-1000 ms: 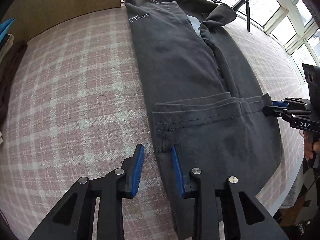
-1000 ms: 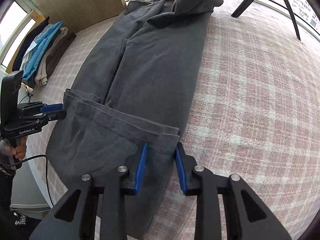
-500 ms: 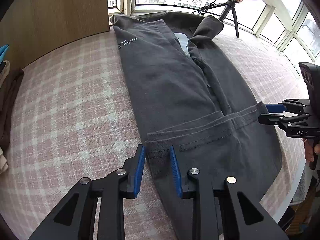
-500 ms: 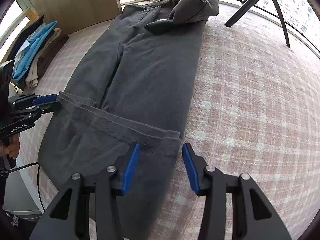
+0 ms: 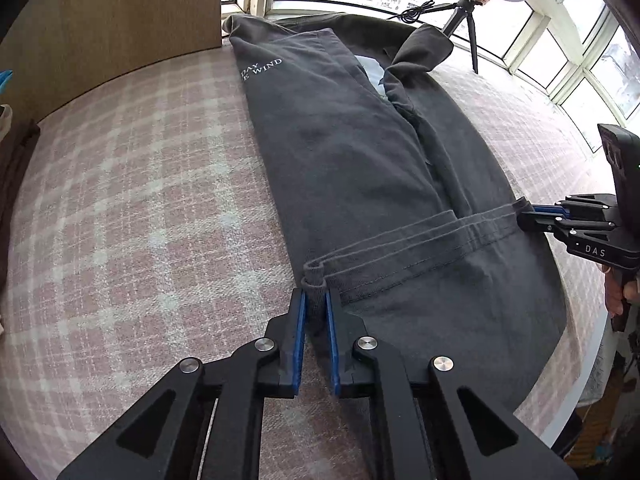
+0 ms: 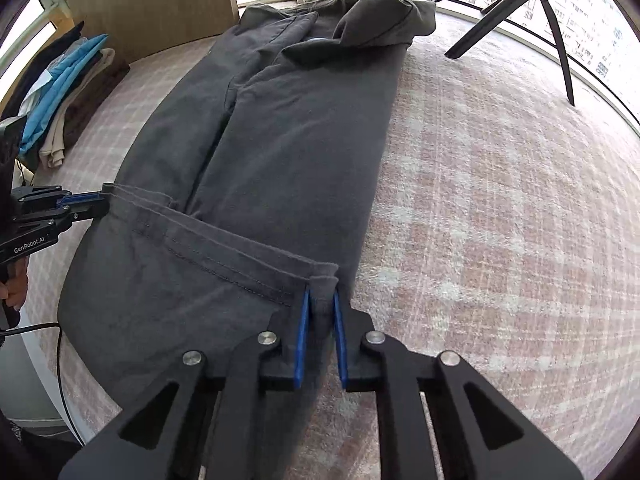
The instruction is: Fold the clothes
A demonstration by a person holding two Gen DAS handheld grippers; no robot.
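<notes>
Newly pinched: soft grey shirt (image 5: 360,168) hem corners.

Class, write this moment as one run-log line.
step: grasp hem | left gripper: shut on hem corner | right gripper: shut on opposite corner | dark grey shirt: flat, sides folded in

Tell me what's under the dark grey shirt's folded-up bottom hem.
Under the hem lies the dark grey shirt itself, its side panels folded inward, on the pink plaid cloth. Left gripper and right gripper each pinch a hem corner. Anything beneath is covered.
</notes>
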